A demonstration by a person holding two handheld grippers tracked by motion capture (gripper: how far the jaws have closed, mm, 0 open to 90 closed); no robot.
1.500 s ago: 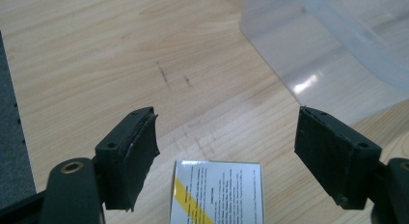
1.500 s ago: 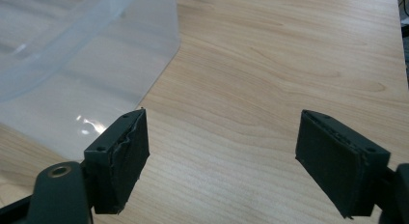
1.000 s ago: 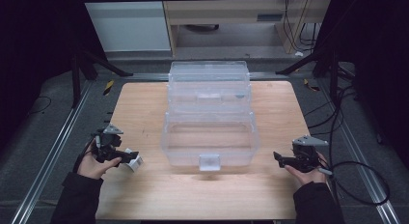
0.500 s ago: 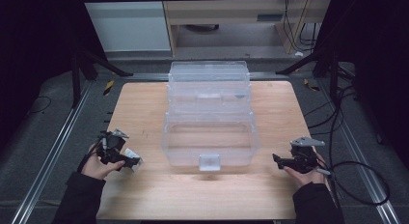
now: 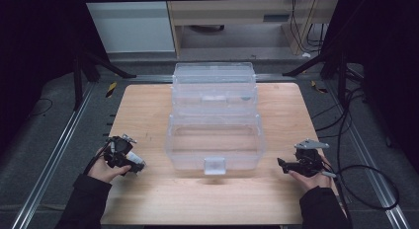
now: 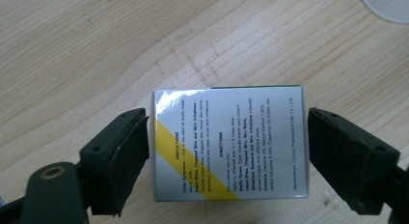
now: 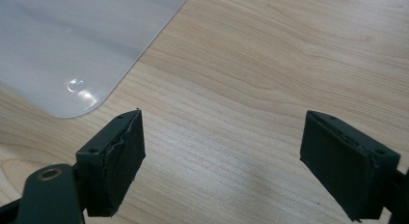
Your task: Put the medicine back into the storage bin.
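A small white cardboard box with a yellow diagonal stripe and dark printed text (image 6: pixel 229 143) is seen lying on the light wooden surface (image 5: pixel 148 105) near its left edge, towards the front left corner. The left claw (image 6: pixel 226 159) is placed around the box, one jaw on each side; narrow gaps are visible between pads and box, so the claw is released, its jaws having just been closing slightly. The right claw (image 7: pixel 222 161) is held spread wide over bare wood near the right edge, grasping nothing. A clear plastic tiered storage case (image 5: pixel 215 125) is located at the surface's centre, between both claws
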